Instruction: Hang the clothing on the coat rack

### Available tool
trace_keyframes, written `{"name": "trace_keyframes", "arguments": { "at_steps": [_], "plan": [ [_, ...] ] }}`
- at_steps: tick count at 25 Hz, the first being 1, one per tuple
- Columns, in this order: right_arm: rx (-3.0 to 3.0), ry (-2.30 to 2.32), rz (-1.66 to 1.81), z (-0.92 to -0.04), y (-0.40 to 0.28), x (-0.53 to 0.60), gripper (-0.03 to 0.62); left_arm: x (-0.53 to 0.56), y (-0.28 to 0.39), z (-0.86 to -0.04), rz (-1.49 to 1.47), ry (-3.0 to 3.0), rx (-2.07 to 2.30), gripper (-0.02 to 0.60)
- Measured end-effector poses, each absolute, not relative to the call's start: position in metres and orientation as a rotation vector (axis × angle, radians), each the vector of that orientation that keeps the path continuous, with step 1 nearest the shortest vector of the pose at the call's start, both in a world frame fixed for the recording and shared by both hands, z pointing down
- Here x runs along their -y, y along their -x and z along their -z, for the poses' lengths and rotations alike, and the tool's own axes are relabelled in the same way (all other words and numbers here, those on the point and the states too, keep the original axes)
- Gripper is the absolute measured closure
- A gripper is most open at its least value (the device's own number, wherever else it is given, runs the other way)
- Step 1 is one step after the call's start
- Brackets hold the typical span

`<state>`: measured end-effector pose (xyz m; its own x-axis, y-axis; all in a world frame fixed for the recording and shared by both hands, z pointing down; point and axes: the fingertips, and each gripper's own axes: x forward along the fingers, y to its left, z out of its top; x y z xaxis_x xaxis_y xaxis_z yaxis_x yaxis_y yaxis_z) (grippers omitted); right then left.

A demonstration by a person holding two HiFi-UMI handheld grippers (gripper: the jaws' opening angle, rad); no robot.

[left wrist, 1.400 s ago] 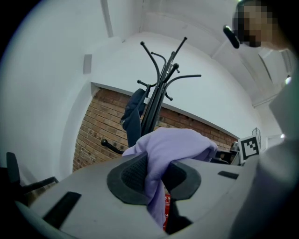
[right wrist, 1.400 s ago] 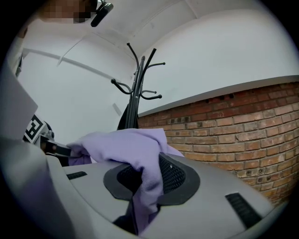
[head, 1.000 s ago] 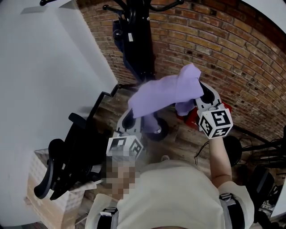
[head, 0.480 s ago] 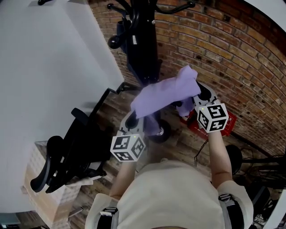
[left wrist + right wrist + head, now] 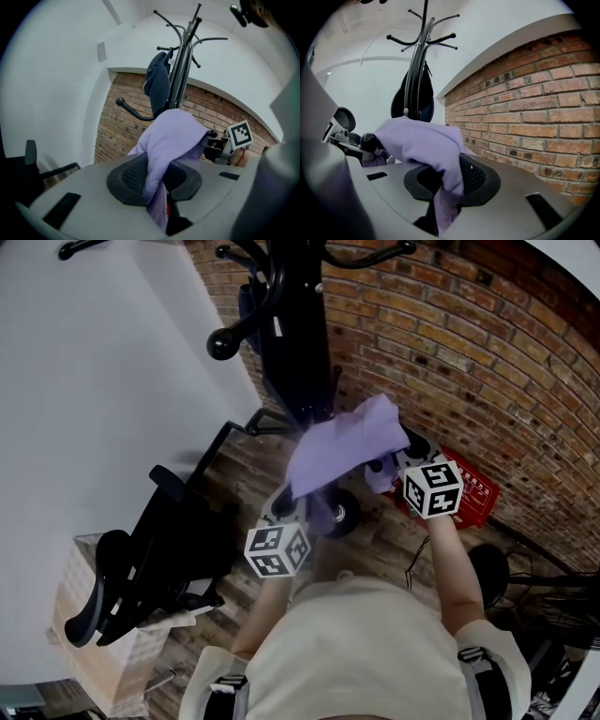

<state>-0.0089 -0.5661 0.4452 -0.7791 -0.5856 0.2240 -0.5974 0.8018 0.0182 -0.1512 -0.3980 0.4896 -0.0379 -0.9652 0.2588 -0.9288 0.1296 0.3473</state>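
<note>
A lavender garment [image 5: 342,448] stretches between my two grippers, held up near a black coat rack [image 5: 298,324]. My left gripper [image 5: 289,501] is shut on one edge of the cloth [image 5: 161,154], which runs up out of the pads. My right gripper [image 5: 398,454] is shut on the other edge [image 5: 440,154]. The rack's pole and curved hooks [image 5: 180,56] rise just beyond the cloth, with a dark navy bag [image 5: 158,82] hanging on it. In the right gripper view the rack [image 5: 419,51] stands to the left of the brick wall.
A brick wall [image 5: 469,362] runs along the right and a white wall [image 5: 94,381] on the left. A black office chair [image 5: 150,559] stands at lower left beside a woven box [image 5: 94,652]. A red crate [image 5: 469,498] sits on the wooden floor at right.
Both grippers have carried the garment up and toward the coat rack. The rack's left hook now looms larger in the head view. Both grips are unchanged.
</note>
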Motion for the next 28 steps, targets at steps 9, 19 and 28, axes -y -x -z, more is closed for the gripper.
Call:
{"name": "trace_keyframes", "arguments": {
  "at_steps": [9,19,28],
  "plan": [
    [2.728,-0.841,-0.152,-0.489,0.017,0.546,0.523,0.417,0.122,-0.541,-0.003,-1.827,1.891,0.528],
    [2.77,-0.683,-0.221,-0.523,0.042,0.491,0.519,0.44,0.086,-0.566,-0.103,-1.904,1.783,0.528],
    [2.817,-0.668,-0.298,-0.528,0.049,0.465,0.517,0.445,0.074,-0.571,-0.118,-1.932,1.745,0.528]
  ]
}}
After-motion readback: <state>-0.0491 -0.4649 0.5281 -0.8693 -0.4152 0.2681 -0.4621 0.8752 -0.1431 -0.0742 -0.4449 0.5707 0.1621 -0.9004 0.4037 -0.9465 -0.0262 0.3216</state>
